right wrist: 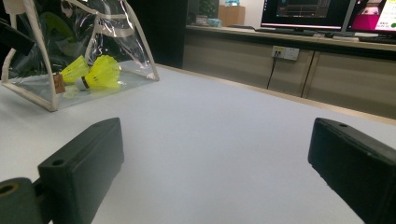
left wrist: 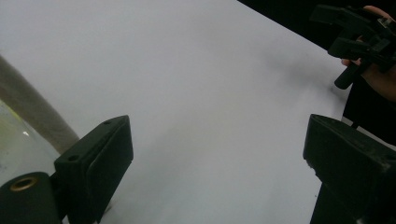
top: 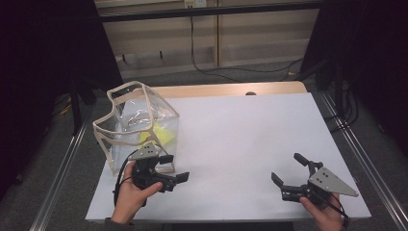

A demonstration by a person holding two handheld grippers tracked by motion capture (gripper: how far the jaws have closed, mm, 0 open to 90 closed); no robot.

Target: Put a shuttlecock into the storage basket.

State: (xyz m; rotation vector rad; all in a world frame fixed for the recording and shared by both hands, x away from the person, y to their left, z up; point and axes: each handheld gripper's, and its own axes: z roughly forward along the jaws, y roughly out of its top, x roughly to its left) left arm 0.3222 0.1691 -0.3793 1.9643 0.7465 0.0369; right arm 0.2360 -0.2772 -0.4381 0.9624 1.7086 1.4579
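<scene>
At the lower left of the high view, the left gripper (top: 174, 168) hovers just beside the clear bag (top: 137, 126), jaws spread wide and empty. Two yellow shuttlecocks (right wrist: 93, 72) (possibly more behind them) lie inside the bag. At the lower right, the right gripper (top: 287, 170) is likewise agape, well apart, over the white table (top: 250, 139).

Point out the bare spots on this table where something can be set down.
The white table top is bare between the left gripper and right gripper, and back to the wooden far edge. The left side is crowded: the clear bag with yellow shuttlecocks stands there.
</scene>
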